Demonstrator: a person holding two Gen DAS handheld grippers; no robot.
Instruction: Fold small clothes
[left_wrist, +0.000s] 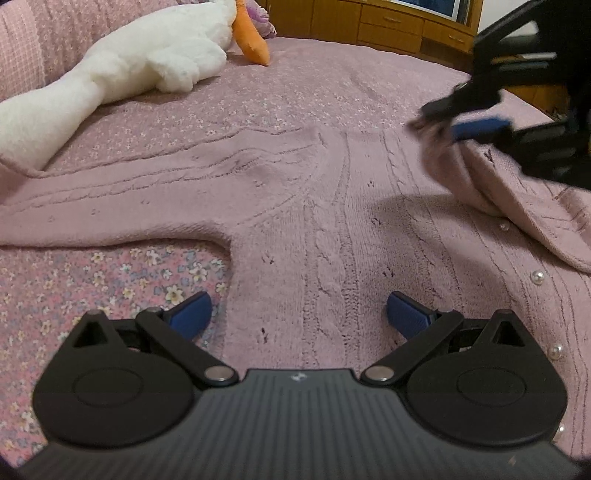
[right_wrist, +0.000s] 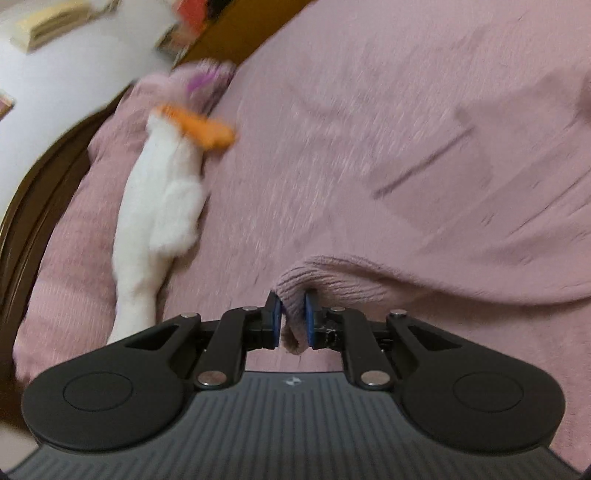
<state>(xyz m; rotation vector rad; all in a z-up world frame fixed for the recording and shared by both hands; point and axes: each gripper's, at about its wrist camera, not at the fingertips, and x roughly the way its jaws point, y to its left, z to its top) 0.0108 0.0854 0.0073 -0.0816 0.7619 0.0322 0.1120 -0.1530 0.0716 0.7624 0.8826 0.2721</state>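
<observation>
A bed under a pink floral quilt (left_wrist: 122, 280) fills both views. My right gripper (right_wrist: 291, 321) pinches the ribbed cuff (right_wrist: 295, 295) of the pink cable-knit cardigan (left_wrist: 332, 229) between its blue pads (right_wrist: 274, 317); the sleeve trails off blurred. My left gripper (left_wrist: 299, 314) hangs spread wide over the flat knit, empty. Pearl buttons (left_wrist: 536, 276) run off at the right edge (some cut off). A white plush goose (left_wrist: 122, 74) lies well apart.
</observation>
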